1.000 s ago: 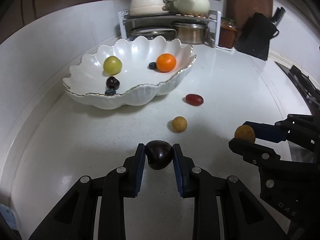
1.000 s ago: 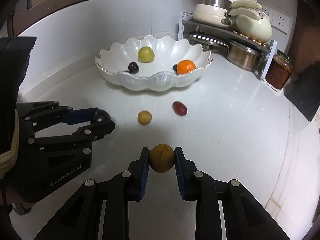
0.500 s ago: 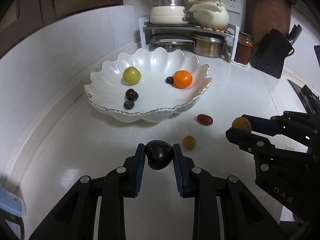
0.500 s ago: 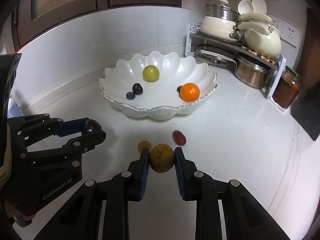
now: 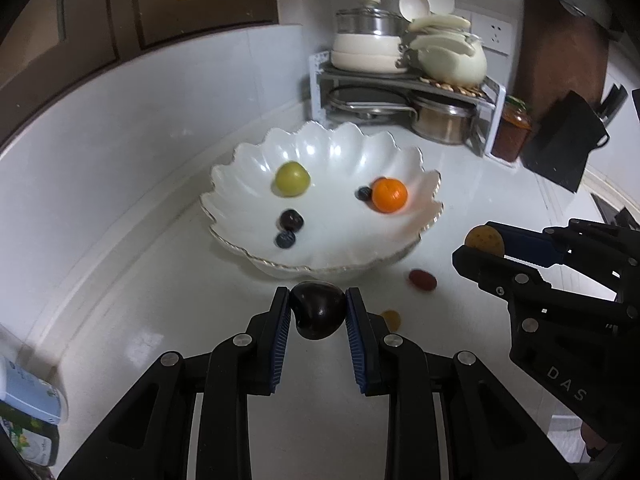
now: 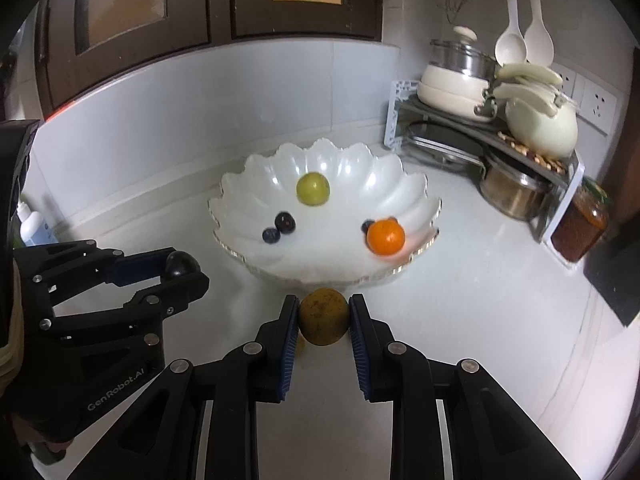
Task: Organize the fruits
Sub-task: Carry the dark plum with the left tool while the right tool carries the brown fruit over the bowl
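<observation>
My left gripper (image 5: 318,312) is shut on a dark plum (image 5: 318,310), held above the counter just short of the white scalloped bowl (image 5: 240,168). My right gripper (image 6: 324,318) is shut on a brown-yellow round fruit (image 6: 324,316), also near the bowl's front rim (image 6: 236,254). Inside the bowl lie a green fruit (image 5: 291,179), an orange (image 5: 389,195), a dark cherry (image 5: 291,219) and blueberries (image 5: 285,239). A red grape-like fruit (image 5: 422,279) and a small yellow fruit (image 5: 391,319) lie on the counter. The right gripper (image 5: 480,248) shows at the right of the left wrist view.
A metal rack (image 5: 404,80) with pots and a cream kettle (image 5: 448,56) stands behind the bowl in the corner. A jar (image 5: 512,132) and a black knife block (image 5: 564,140) sit to its right. The white wall (image 5: 120,132) curves along the left.
Both grippers have risen with their fruits and come closer to the bowl, which now sits more central and seen from higher. The loose fruits on the counter now lie near the fingertips.
</observation>
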Demonstrator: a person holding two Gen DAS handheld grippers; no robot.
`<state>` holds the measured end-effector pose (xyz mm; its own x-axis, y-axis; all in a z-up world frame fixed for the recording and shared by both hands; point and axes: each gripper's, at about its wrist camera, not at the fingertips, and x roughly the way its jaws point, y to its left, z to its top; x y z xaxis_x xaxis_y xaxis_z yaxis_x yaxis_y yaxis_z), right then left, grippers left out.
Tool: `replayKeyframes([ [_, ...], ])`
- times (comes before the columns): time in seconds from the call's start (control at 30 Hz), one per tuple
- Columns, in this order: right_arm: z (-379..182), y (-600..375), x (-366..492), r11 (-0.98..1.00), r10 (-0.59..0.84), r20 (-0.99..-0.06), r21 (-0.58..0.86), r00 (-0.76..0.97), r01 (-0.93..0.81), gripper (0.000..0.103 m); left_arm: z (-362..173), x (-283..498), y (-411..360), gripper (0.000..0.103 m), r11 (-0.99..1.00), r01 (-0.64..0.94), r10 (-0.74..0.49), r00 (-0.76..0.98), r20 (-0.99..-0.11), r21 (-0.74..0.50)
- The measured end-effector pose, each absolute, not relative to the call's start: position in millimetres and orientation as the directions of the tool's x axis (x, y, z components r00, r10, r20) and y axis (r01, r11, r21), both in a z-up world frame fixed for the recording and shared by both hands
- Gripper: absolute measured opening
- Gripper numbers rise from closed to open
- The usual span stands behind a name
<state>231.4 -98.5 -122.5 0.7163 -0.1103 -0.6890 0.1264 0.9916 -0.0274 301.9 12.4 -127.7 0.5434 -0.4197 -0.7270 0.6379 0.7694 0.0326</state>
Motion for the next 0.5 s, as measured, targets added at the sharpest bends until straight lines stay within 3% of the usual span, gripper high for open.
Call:
replayKeyframes([
  [0.5, -88.4, -121.0, 256.3, 0.996, -0.088, -0.641, -0.034, 0.763, 0.086, 0.027, -97.5, 322.9, -2.5, 0.028, 0.817, 0.576, -0.387, 0.578, -0.718, 0.023],
])
